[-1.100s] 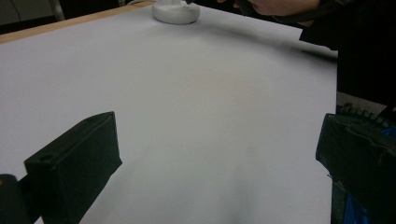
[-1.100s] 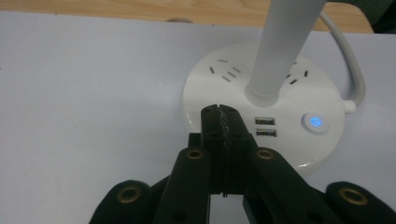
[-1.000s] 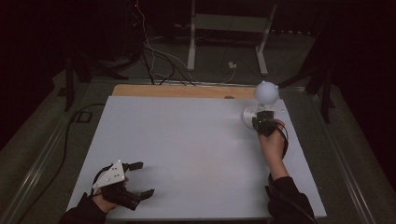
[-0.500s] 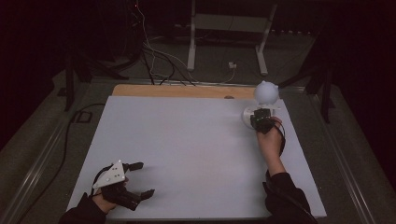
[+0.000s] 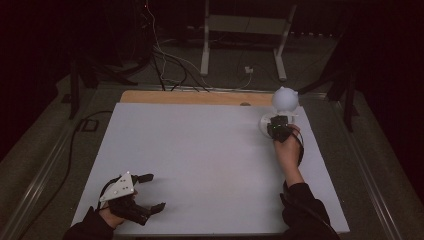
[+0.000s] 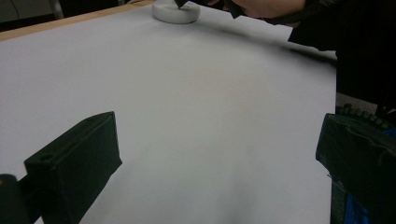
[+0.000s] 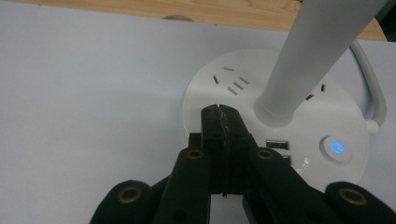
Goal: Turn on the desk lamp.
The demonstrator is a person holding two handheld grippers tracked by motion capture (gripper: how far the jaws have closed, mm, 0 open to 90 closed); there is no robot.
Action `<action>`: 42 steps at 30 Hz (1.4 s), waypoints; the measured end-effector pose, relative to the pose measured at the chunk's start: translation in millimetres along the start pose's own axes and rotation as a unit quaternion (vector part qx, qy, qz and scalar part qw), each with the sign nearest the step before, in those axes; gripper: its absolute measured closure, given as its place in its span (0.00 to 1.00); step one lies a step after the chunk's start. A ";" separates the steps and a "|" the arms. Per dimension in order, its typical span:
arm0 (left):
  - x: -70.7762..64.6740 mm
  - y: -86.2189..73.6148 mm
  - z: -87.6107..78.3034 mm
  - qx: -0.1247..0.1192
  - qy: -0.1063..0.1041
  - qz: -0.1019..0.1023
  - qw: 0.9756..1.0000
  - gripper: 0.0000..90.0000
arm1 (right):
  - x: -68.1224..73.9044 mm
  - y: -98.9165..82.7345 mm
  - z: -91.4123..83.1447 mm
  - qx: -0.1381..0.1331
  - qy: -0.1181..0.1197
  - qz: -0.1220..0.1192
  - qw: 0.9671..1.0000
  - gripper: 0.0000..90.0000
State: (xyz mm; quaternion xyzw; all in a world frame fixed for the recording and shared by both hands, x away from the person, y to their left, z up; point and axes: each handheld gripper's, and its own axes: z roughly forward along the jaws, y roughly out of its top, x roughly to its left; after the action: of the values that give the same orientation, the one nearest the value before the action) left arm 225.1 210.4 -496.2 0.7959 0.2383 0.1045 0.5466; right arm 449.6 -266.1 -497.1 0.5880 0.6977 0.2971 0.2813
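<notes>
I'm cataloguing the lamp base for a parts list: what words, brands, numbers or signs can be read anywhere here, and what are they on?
No words, brand names or numbers can be read in any view.
Power symbol, lit blue: on the round button on the white lamp base, right of the lamp stem.
The sockets and the USB ports on the base carry no legible marking.

I see the lamp base (image 5: 266, 125) on the table (image 5: 200, 160), at its far right corner, with the stem (image 7: 313, 56) rising from its middle. My right gripper (image 5: 278, 126) sits just before that base; my left gripper (image 5: 145, 192) lies well apart, toward the near left.
</notes>
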 end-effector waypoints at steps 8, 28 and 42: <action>0.0 0.0 0.1 -0.001 0.000 -0.001 1.000 0.00 | -0.6 -0.6 1.4 0.000 0.001 -0.003 1.000 1.00; -0.2 0.0 0.1 -0.001 -0.001 -0.001 1.000 0.00 | -2.1 -3.9 1.5 -0.006 0.011 -0.006 1.000 1.00; 0.0 0.0 0.2 -0.001 -0.001 -0.001 1.000 0.00 | -3.1 0.7 -4.3 -0.020 0.016 -0.005 1.000 0.92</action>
State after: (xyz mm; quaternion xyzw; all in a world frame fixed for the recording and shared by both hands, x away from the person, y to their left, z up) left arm 225.2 210.2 -496.3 0.7952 0.2384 0.1037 0.5478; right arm 447.4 -269.4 -493.6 0.5740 0.6987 0.3194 0.2834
